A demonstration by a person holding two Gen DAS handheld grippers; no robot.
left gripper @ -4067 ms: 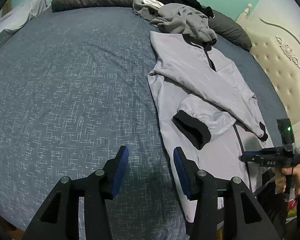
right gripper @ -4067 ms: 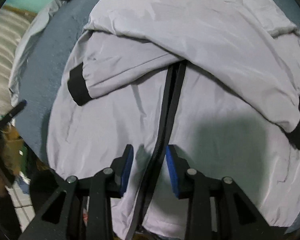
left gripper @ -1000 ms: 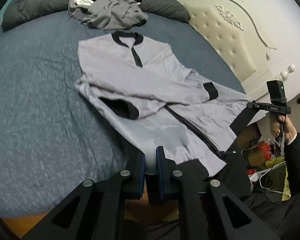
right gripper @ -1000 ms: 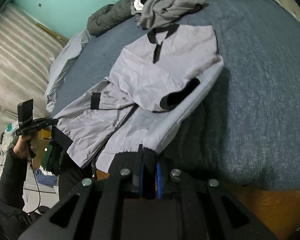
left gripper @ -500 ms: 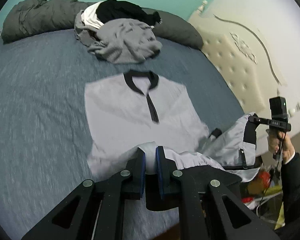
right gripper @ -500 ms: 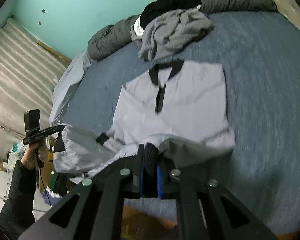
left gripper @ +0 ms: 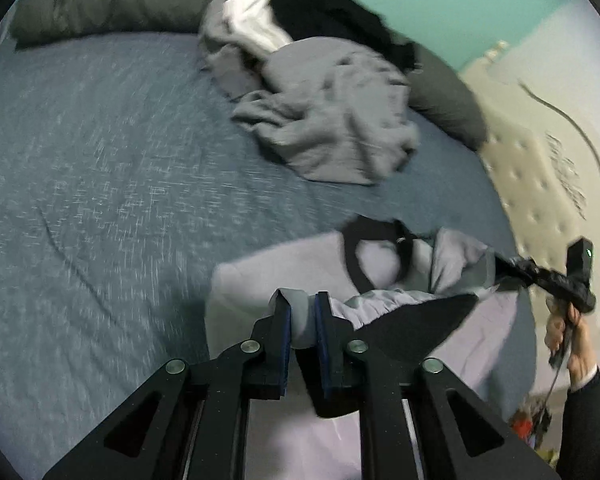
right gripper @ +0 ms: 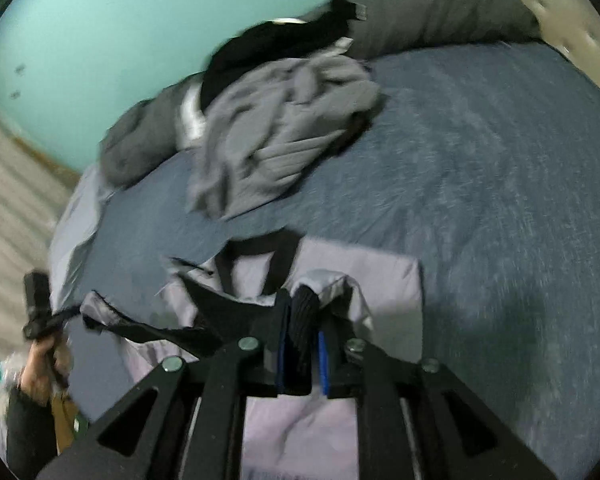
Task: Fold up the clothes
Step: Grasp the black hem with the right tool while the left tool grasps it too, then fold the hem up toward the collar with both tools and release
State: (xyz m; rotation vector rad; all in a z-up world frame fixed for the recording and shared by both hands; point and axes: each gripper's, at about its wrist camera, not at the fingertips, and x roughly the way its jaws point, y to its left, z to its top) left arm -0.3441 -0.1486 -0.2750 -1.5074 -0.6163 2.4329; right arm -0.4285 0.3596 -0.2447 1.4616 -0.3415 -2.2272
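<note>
A: Where does the grey jacket (left gripper: 268, 272) lie?

B: On the blue bed cover (left gripper: 100, 152), in the lower middle of both wrist views, its black collar (left gripper: 354, 236) toward the top. The bottom edge is lifted and doubled up over the chest.

A: And the left gripper (left gripper: 302, 322)?

B: Low in the centre of its own view, its jaws are easing apart, yet a fold of grey cloth is pinched between the blue pads.

A: The right gripper (right gripper: 302, 334)?

B: The same: jaws opening, with the black ribbed hem (right gripper: 302, 320) wedged between its pads. It also shows at the right edge of the left view, gripped by a hand (left gripper: 568, 332).

A: Anything else?

B: A pile of clothes (left gripper: 320, 120) in grey, white and black sits higher up, against dark pillows (left gripper: 112, 0).
</note>
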